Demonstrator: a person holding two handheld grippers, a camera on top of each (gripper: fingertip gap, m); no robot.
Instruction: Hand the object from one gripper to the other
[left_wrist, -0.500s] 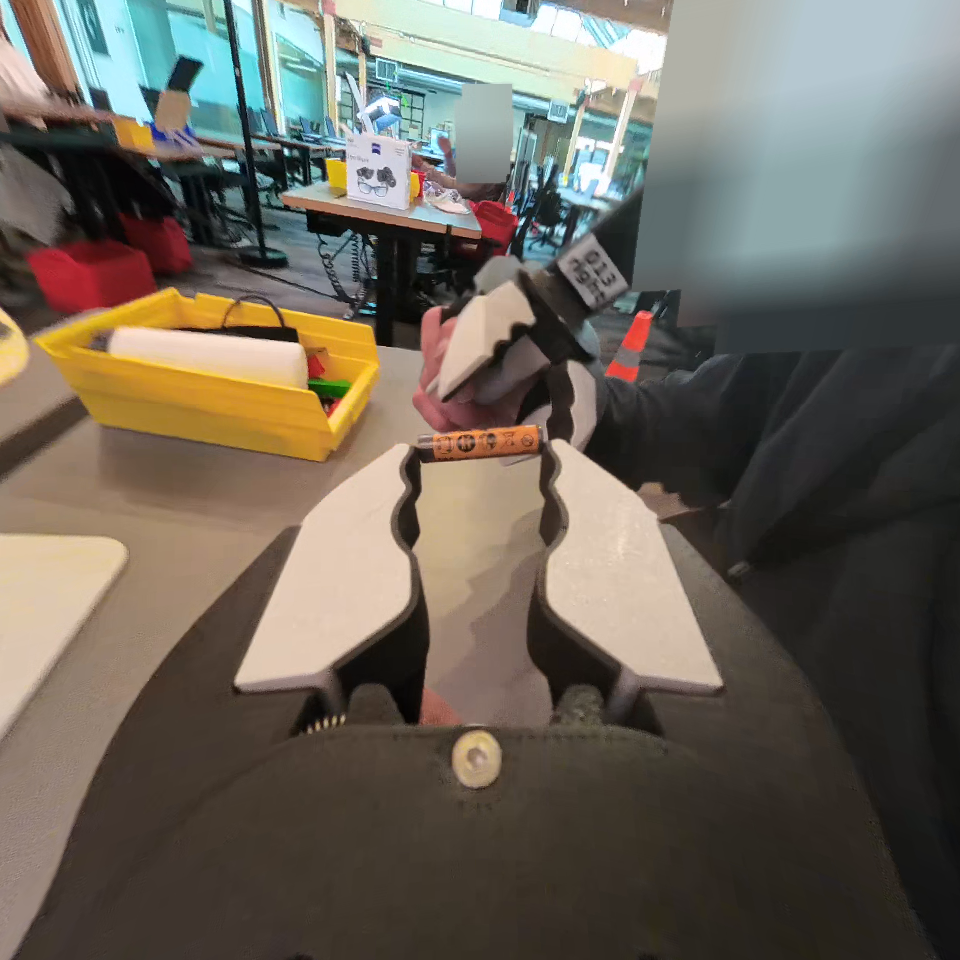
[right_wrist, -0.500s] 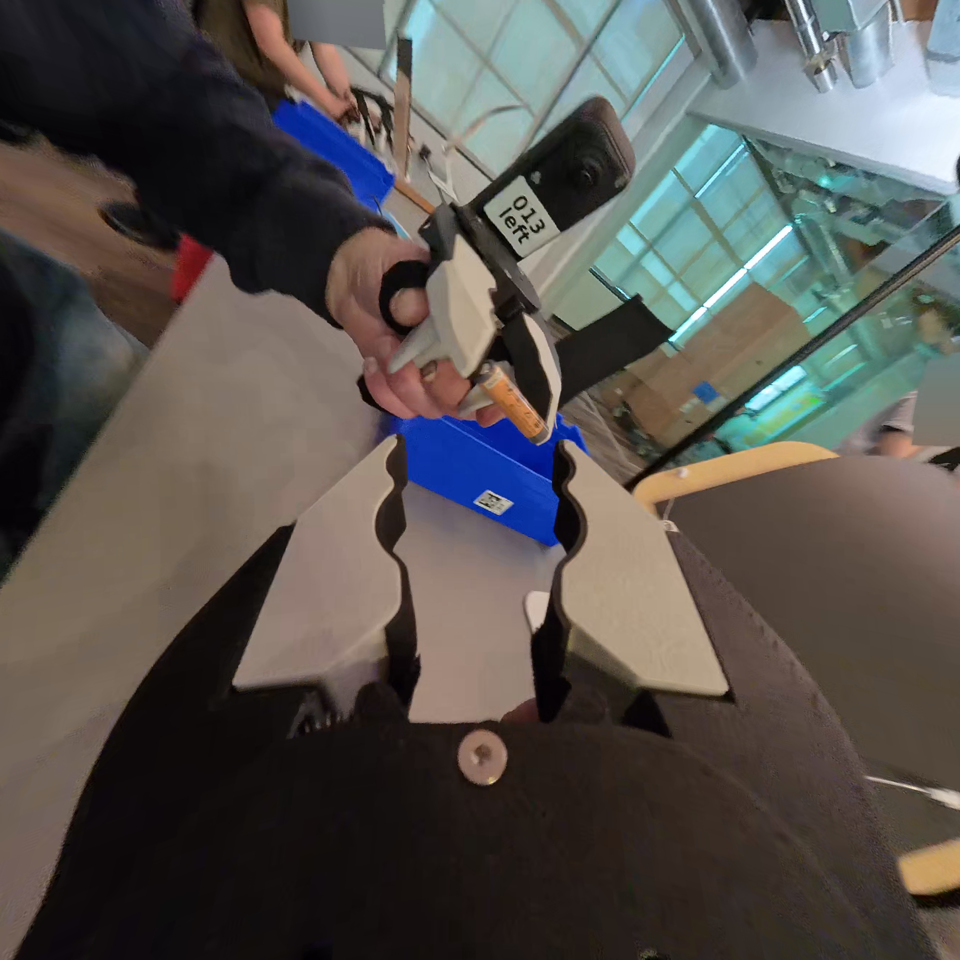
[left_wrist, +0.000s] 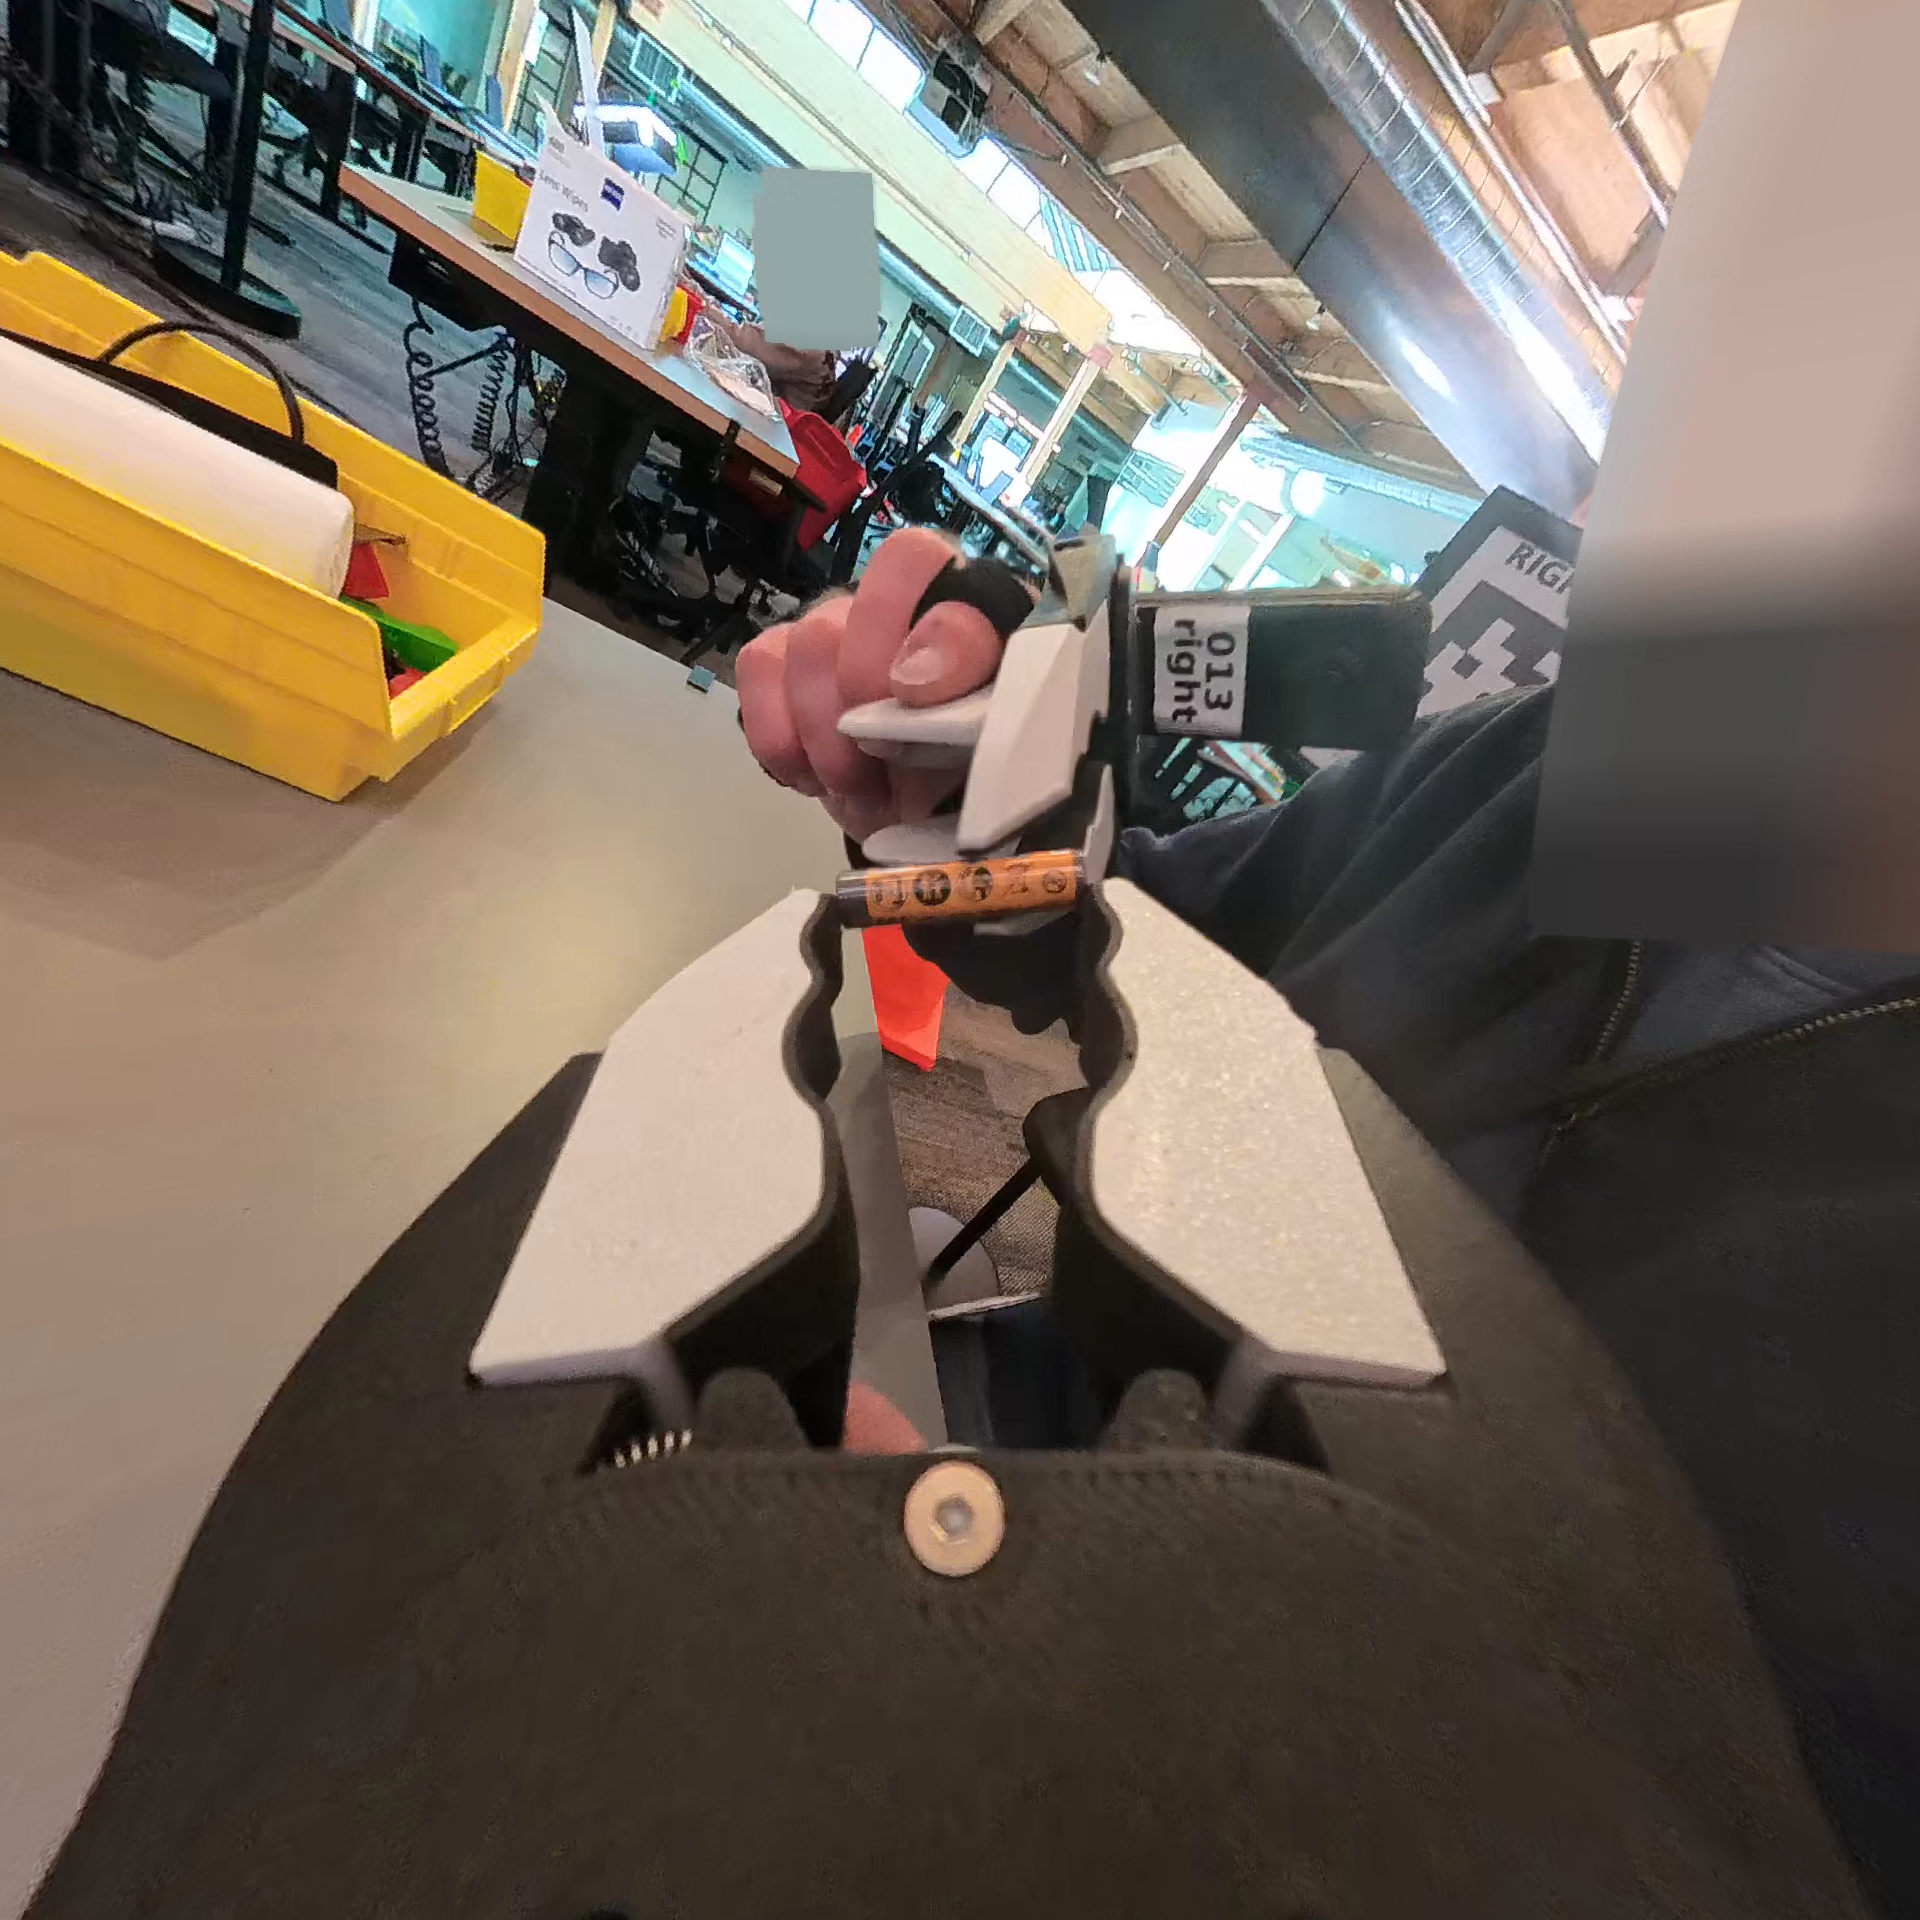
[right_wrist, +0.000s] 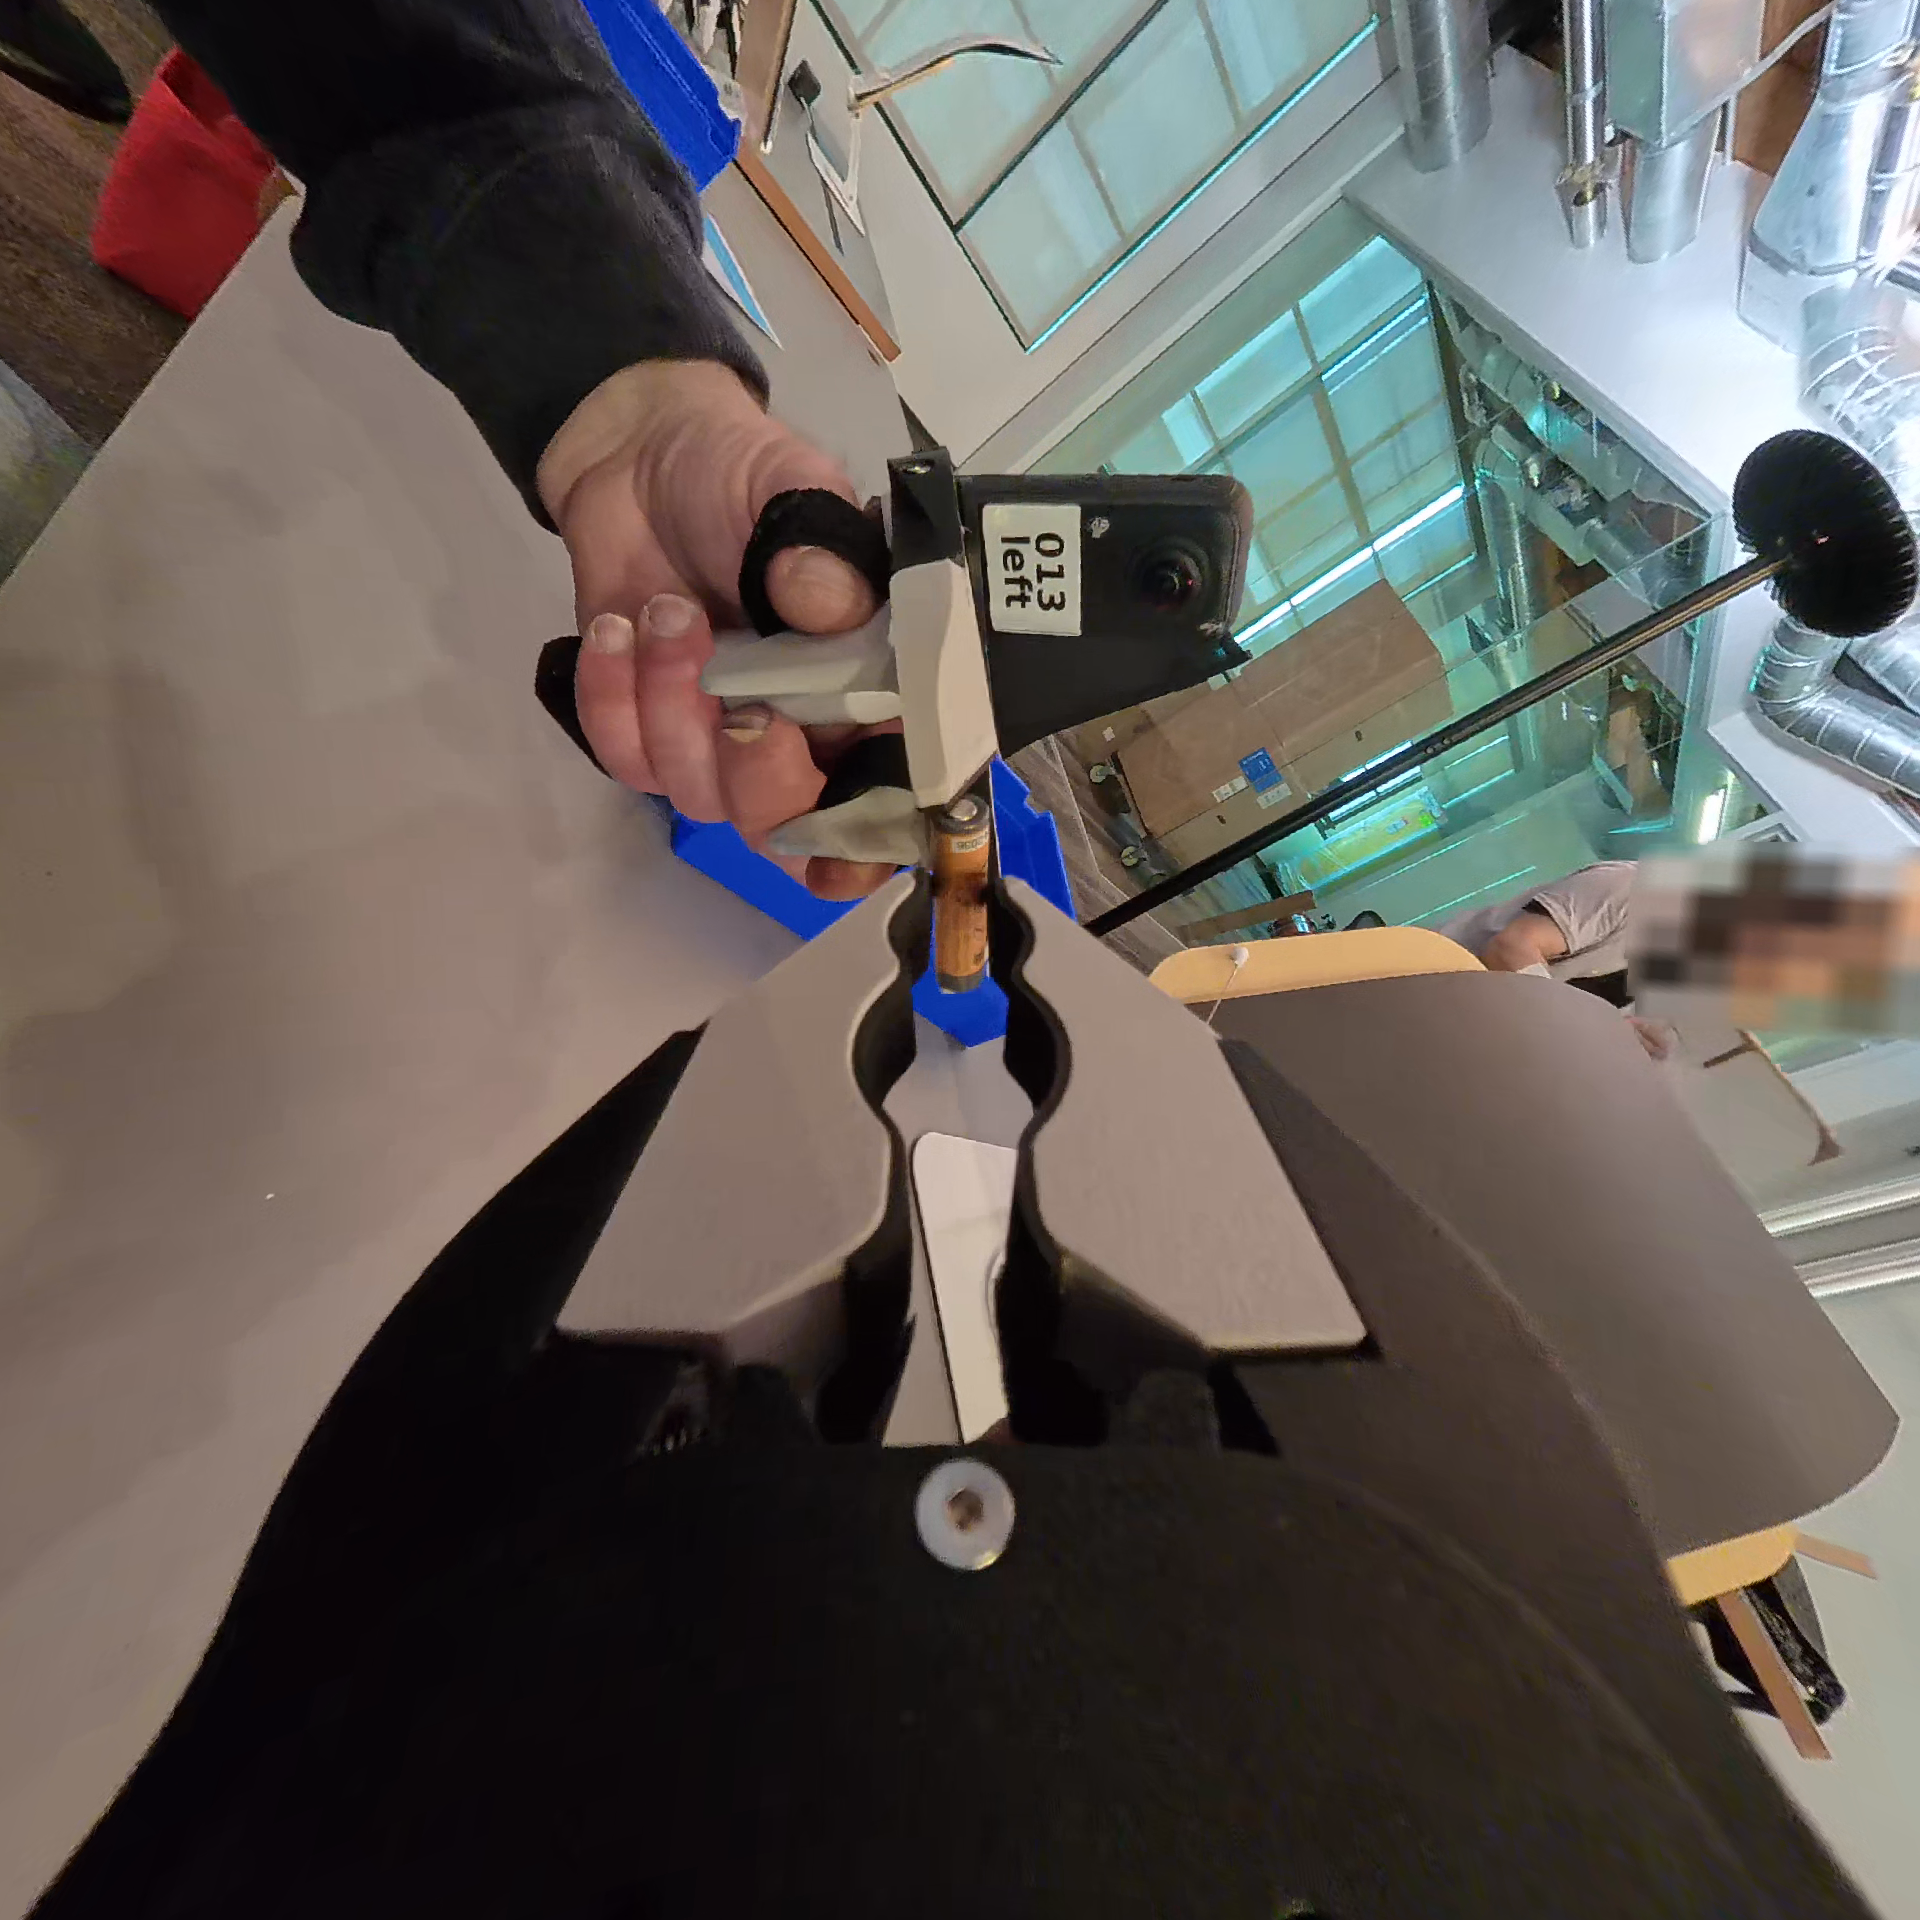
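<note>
Left wrist view: battery (left_wrist: 961, 886), orange with dark ends, lying crosswise, clamped end to end between the tips of the left gripper (left_wrist: 958, 906), held in the air above the bench (left_wrist: 260, 1039). Right gripper (left_wrist: 1023, 831) just behind the battery, reaching it from above. Right hand (left_wrist: 842, 686) behind that gripper. Yellow bin (left_wrist: 260, 623) on the bench, well to the left of the battery, holding a white roll (left_wrist: 166, 468). Orange cone (left_wrist: 909, 997) below the battery, on the floor.

Right wrist view: battery (right_wrist: 958, 904) upright between the right gripper (right_wrist: 961, 904) tips, jaws narrowed close about its sides; contact cannot be told. Left gripper (right_wrist: 956, 790) on the battery's upper end; left hand (right_wrist: 696, 644) beside it. Blue bin (right_wrist: 790, 883) behind the battery.
</note>
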